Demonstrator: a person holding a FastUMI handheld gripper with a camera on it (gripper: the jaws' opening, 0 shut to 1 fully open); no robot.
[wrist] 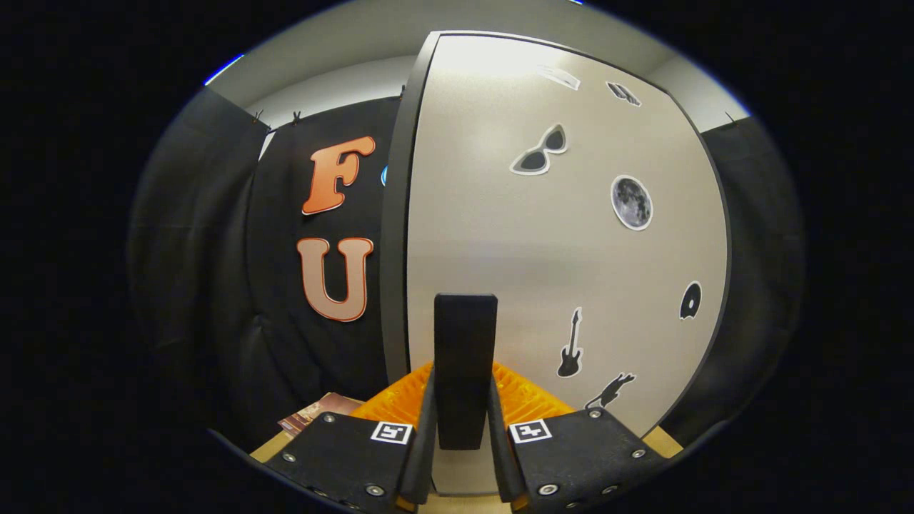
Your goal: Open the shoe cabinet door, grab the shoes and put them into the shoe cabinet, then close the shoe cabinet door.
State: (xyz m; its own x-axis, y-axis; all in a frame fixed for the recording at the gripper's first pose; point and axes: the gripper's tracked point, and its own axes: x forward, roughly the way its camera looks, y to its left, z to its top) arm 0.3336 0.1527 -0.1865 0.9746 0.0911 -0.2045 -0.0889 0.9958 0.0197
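Note:
The shoe cabinet door (pixel 571 235) is a pale grey panel with a dark edge, close in front of me and carrying several black stickers. Its handle (pixel 465 343) is a dark upright bar low on the door. My gripper (pixel 463 389) is shut on this handle, with one finger on each side of the bar. The fingers (pixel 400 403) press against the handle's lower part. The door's dark left edge (pixel 395 235) stands against the booth's black cloth, and I cannot tell how far the door is swung.
Black cloth walls hang to the left and right of the door. A small brown book or board (pixel 318 412) lies low on the left on a wooden surface (pixel 268 448).

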